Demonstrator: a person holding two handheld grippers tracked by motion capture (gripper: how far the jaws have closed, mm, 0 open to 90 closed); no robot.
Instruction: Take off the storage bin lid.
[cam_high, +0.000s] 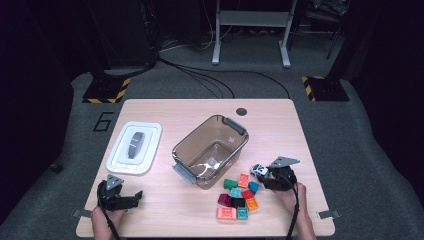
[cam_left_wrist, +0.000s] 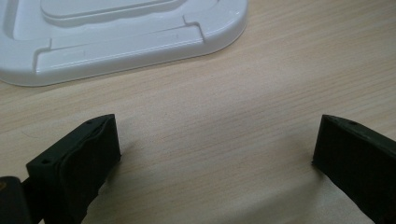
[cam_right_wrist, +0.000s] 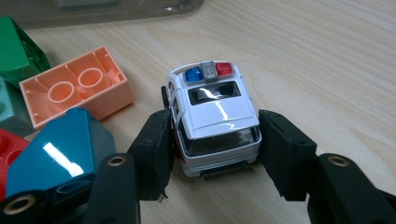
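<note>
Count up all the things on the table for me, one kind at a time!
Building blocks: 10
Toy police car: 1
Clear bin: 1
White lid: 1
Total: 13

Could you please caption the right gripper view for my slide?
Right gripper clamps a toy police car beside loose bricks.

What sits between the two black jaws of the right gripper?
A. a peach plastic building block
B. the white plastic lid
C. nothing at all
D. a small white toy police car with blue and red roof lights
D: in the right gripper view the small white toy police car sits between the jaws of the right gripper, which press on its two sides.
</note>
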